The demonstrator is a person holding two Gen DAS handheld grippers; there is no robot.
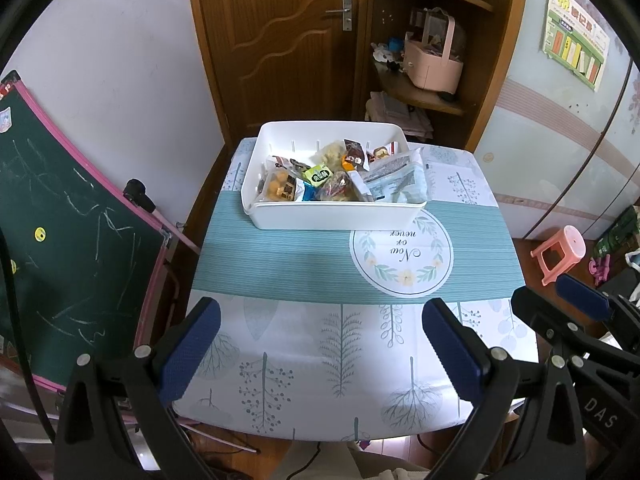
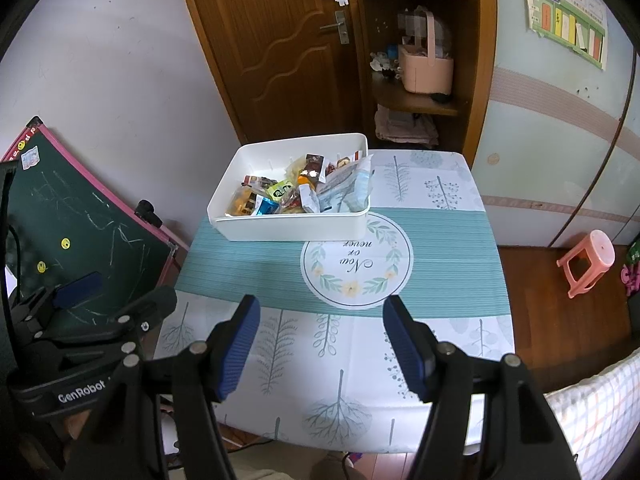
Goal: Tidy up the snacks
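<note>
A white bin (image 1: 336,216) stands on the far half of the table (image 1: 280,264), its near wall on the teal band of the cloth (image 1: 256,252) and just touching the round printed emblem (image 1: 401,258). The bin is upright and open-topped. Its left end is bare inside; the snacks (image 1: 332,176) are piled from the middle to the right end. In the pile: a clear pack of orange pieces (image 1: 278,185) at the near left, a small green packet (image 1: 319,174) beside it, a blue wrapper (image 1: 310,193) against the near wall, a dark brown packet (image 1: 355,155) standing toward the far wall, a pale yellow pack (image 1: 331,151) behind it, and a large light-blue bag (image 1: 400,179) lying tilted over the right rim. The smaller wrappers overlap, so their exact count cannot be read. The left gripper (image 1: 320,350) hovers over the near edge of the table, well apart from the bin, with its blue pads (image 1: 192,350) spread wide and nothing between them. The right gripper (image 2: 322,346) hovers alongside it over the same near edge, jaws likewise apart and holding nothing. Each gripper shows at the side of the other's view. Behind the table stand a wooden door (image 1: 280,32) and a corner shelf (image 1: 424,96) carrying a pink basket (image 1: 434,66). A chalkboard (image 1: 60,220) leans at the left, and a pink stool (image 1: 560,250) stands on the floor at the right.
</note>
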